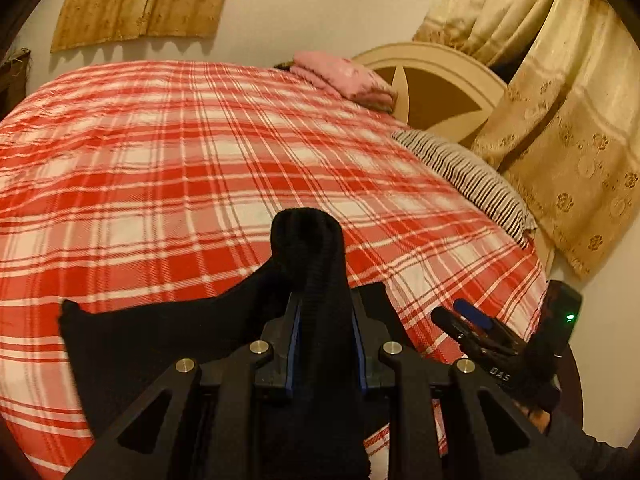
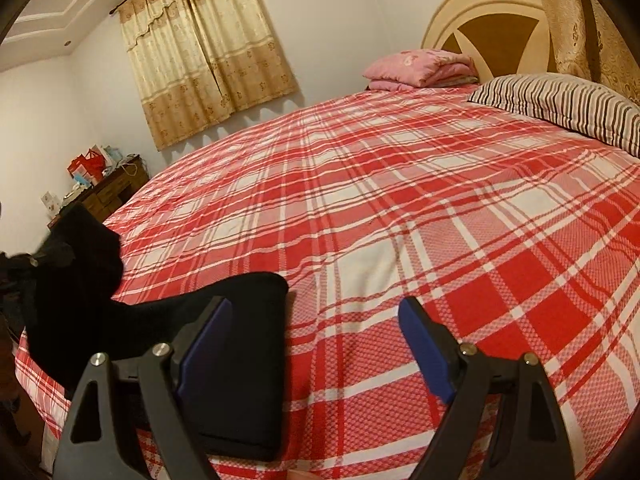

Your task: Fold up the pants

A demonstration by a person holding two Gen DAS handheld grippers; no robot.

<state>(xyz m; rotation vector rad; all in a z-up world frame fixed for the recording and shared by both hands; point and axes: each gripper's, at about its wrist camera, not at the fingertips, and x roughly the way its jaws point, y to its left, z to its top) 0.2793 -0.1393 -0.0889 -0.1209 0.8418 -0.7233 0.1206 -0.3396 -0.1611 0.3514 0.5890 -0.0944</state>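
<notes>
The black pants [image 1: 160,340] lie at the near edge of a bed with a red and white plaid cover [image 1: 200,160]. My left gripper [image 1: 326,308] is shut on a bunched ribbed fold of them, which sticks up past the fingertips. In the right wrist view a folded part of the pants [image 2: 260,360] lies flat on the cover [image 2: 400,200], and the rest rises to the left edge. My right gripper [image 2: 314,306] stands open over the bed. Its left finger is over the pants, and nothing lies between the blue pads. The right gripper [image 1: 460,316] also shows at the left wrist view's lower right.
A striped pillow [image 2: 560,108] and a folded pink blanket [image 2: 420,66] lie by the cream headboard [image 2: 492,20]. Beige curtains [image 2: 208,56] hang on the far wall. A wooden dresser [image 2: 112,188] with small items stands beyond the bed's left side.
</notes>
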